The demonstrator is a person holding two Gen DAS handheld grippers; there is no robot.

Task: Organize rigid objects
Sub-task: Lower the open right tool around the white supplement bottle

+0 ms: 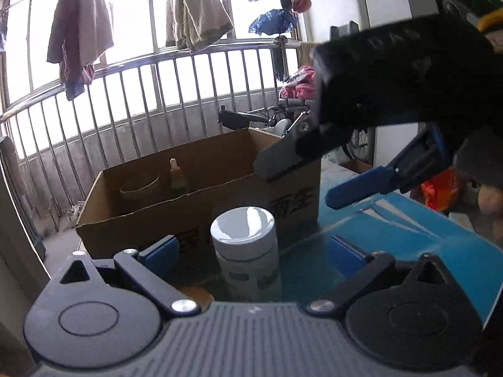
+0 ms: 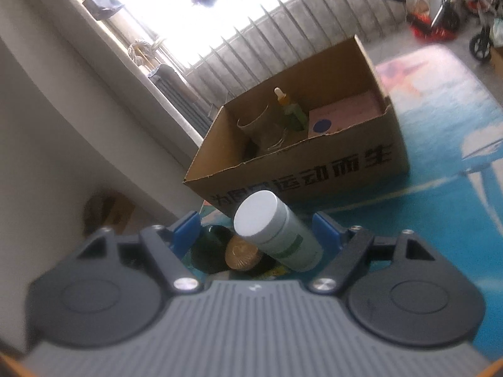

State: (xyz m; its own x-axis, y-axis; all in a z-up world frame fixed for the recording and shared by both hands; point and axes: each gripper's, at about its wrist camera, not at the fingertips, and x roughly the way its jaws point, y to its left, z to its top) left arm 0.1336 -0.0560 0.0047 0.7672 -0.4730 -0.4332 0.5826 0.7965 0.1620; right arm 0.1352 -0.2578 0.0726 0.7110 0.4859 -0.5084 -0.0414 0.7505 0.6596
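A white-lidded bottle stands on the blue printed table in front of an open cardboard box. My left gripper is open, its blue pads wide on either side of the bottle without touching it. My right gripper is open too and hovers higher, by the box's near right corner. In the right wrist view the bottle shows between its fingers, untouched. Inside the box are a green dropper bottle, a paper cup and a pink carton.
Beside the bottle lie a dark green round object and a gold-lidded one. A metal railing and hung clothes stand behind the box, bicycles at the far right, a pale wall to the left.
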